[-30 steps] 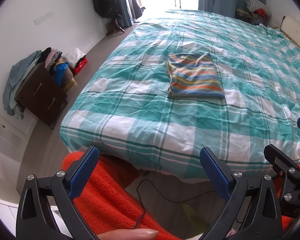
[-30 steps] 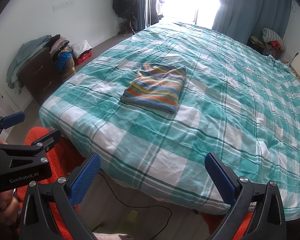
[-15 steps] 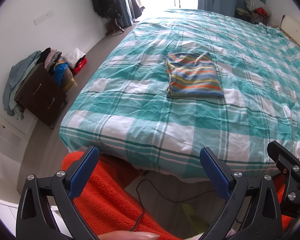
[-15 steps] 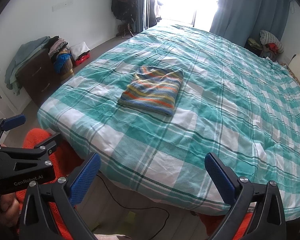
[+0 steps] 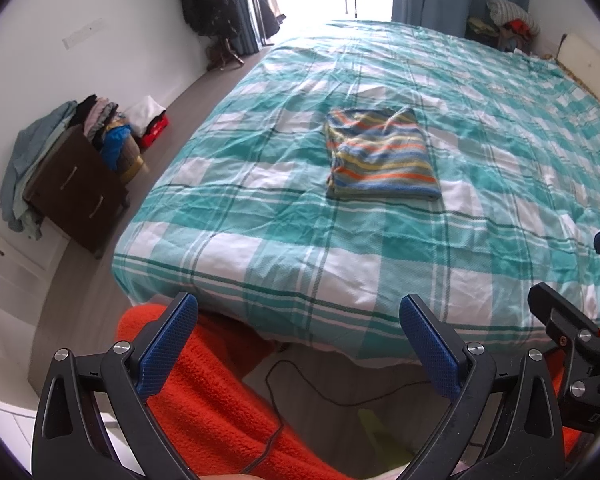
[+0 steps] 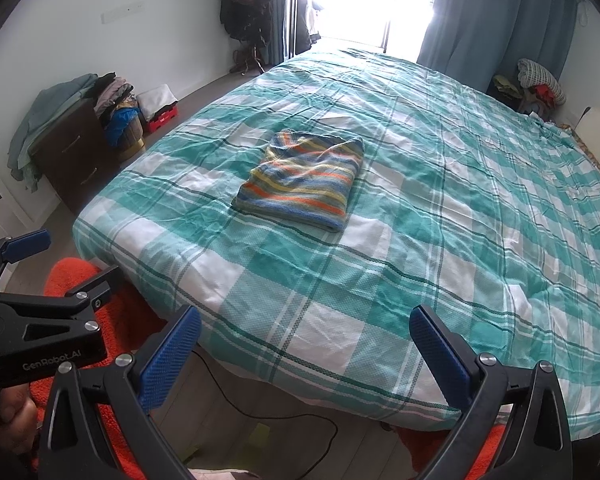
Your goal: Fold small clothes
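A striped garment (image 5: 380,156), folded into a neat rectangle, lies on the teal plaid bed (image 5: 260,216); it also shows in the right wrist view (image 6: 304,178). My left gripper (image 5: 300,340) is open and empty, held back off the bed's near edge, well short of the garment. My right gripper (image 6: 306,352) is also open and empty at the near edge of the bed (image 6: 460,240). Each gripper shows at the side of the other's view.
A dark drawer unit (image 5: 76,192) piled with clothes stands by the left wall. An orange fleece (image 5: 220,392) lies below the grippers, and a black cable (image 6: 268,412) runs on the floor under the bed's edge. Curtains and more clothes stand at the far end.
Both grippers have drawn back slightly from the bed, so the folded garment sits a little farther off. Both stay open.
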A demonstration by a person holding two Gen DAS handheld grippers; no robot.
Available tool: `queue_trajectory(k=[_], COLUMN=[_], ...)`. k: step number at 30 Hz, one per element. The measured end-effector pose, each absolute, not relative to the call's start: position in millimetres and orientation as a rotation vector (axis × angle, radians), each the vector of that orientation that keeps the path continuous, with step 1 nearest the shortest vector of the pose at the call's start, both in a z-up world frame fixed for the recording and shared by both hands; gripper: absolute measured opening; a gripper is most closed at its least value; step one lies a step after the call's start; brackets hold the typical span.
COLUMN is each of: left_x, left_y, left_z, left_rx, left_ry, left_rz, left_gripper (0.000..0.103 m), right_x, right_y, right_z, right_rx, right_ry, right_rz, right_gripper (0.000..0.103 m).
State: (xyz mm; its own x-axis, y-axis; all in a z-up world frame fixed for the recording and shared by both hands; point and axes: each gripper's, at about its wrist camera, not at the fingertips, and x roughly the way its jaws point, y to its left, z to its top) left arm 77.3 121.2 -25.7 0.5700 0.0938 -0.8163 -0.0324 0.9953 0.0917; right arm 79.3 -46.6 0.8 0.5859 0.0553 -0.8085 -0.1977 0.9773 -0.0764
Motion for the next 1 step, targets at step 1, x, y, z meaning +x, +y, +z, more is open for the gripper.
queue_trajectory(k=[1], left_x=[75.8], left_y=[119.9], left_z=[-25.4], left_rx=[0.074], left_ry=[0.956], left_rz=[0.075], left_gripper=[0.101], right_x=[79.5], right_y=[-45.6], right_z=[0.3], right_rx=[-0.166], right_ry=[0.933], right_rz=[0.147], right_gripper=[0.103])
